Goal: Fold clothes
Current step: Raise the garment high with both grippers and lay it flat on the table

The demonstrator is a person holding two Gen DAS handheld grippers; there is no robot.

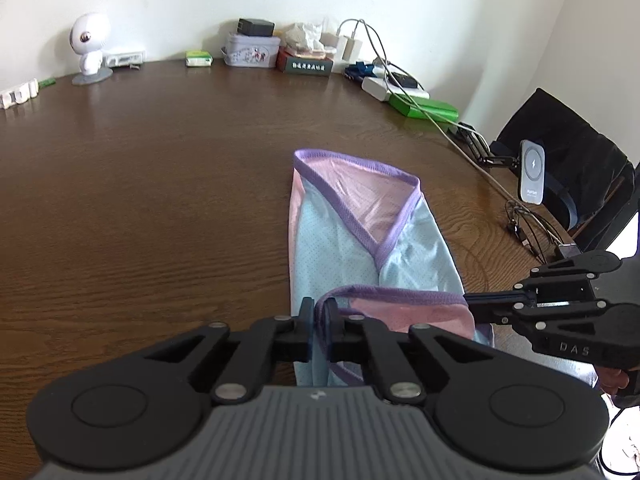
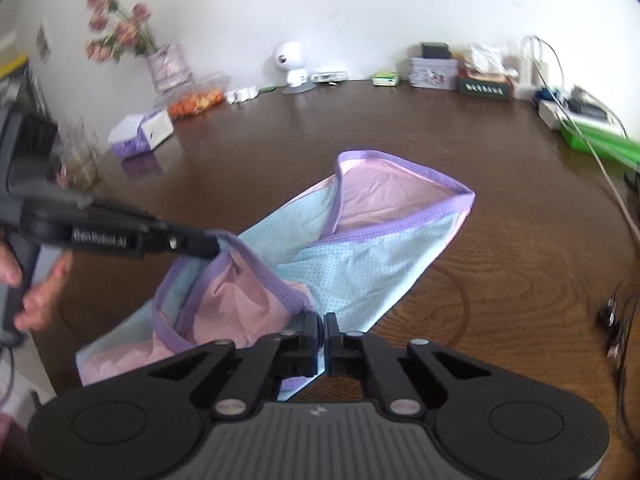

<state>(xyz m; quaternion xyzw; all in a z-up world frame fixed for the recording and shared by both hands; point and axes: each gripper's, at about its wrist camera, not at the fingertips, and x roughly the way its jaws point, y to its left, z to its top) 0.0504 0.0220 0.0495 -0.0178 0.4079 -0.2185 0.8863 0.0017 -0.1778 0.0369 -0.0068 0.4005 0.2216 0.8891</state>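
A small garment [image 1: 340, 240] of light blue and pink mesh with purple trim lies on the brown wooden table [image 1: 160, 184], its far end folded into a pink triangle. My left gripper [image 1: 319, 312] is shut on the purple trim at the garment's near left corner. The right gripper [image 1: 470, 304] comes in from the right and pinches the same near edge. In the right wrist view the garment [image 2: 360, 256] stretches away from my right gripper [image 2: 323, 326], which is shut on its near hem. There the left gripper [image 2: 216, 246] grips a lifted purple corner.
Along the far wall stand a white round camera [image 1: 86, 50], a tin box [image 1: 251, 50], a tissue box [image 1: 306, 58], chargers and cables [image 1: 376, 76]. A phone stand [image 1: 532, 172] and a black chair [image 1: 568, 152] sit at the right. A flower vase [image 2: 166, 68] stands far left.
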